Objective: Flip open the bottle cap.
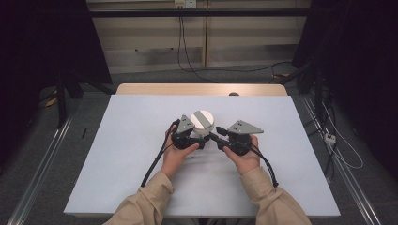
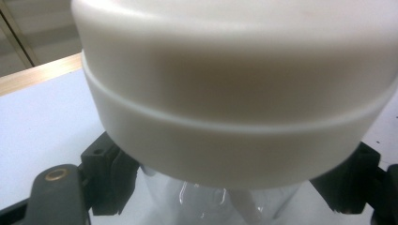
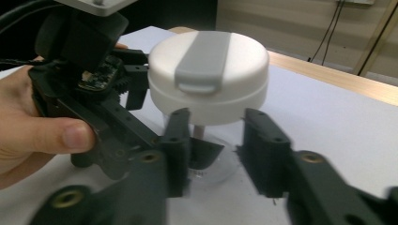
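Note:
A clear container with a white lid [image 1: 202,119] [image 3: 209,75] crossed by a grey flip strip stands at the middle of the white table sheet [image 1: 131,168]. My left gripper [image 1: 201,139] [image 2: 225,192] is shut on the clear body just under the lid, its black jaws at either side of it. My right gripper [image 1: 212,136] [image 3: 217,136] comes in from the right, its two jaws astride the clear body below the lid with a small gap at each side; its fingers [image 3: 180,136] look blurred. The hand [image 3: 42,136] on the left gripper appears in the right gripper view.
The white sheet lies on a wooden table whose bare edge [image 1: 202,89] runs along the back. Black cables [image 1: 187,61] trail over the floor behind it. Metal rails [image 1: 42,159] flank both sides. Both beige sleeves [image 1: 141,201] rest over the near edge.

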Demonstrator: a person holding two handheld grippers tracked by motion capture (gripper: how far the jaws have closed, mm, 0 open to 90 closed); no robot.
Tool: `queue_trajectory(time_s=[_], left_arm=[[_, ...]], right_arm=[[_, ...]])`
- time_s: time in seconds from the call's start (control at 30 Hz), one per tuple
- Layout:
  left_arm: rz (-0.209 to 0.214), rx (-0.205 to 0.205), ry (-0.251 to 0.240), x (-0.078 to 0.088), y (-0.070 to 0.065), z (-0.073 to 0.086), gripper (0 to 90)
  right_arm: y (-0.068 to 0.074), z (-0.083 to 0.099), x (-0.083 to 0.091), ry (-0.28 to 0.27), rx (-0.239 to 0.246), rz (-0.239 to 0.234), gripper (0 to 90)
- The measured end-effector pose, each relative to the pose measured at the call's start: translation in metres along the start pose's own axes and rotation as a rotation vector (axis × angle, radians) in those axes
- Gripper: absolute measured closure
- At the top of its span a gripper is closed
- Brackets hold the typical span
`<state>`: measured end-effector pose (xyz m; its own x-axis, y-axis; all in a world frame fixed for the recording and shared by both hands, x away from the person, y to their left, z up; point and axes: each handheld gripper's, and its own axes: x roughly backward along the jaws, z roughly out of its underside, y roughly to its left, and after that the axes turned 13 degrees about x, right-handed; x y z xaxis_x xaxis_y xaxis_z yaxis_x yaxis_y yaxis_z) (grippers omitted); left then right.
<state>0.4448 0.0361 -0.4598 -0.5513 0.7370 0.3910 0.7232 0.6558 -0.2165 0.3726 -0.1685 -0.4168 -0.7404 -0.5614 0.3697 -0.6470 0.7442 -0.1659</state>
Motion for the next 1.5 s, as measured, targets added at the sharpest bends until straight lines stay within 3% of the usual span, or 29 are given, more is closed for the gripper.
queue_trajectory(time_s=[0.3, 1.5], left_arm=[[0.005, -0.001, 0.002, 0.000, 0.000, 0.000, 18.6], [0.003, -0.006, 0.001, 0.000, 0.000, 0.000, 18.7]], right_arm=[[0.003, -0.004, -0.005, 0.009, -0.003, -0.027, 89.4], [0.005, -0.014, -0.006, -0.003, -0.003, -0.014, 90.0]])
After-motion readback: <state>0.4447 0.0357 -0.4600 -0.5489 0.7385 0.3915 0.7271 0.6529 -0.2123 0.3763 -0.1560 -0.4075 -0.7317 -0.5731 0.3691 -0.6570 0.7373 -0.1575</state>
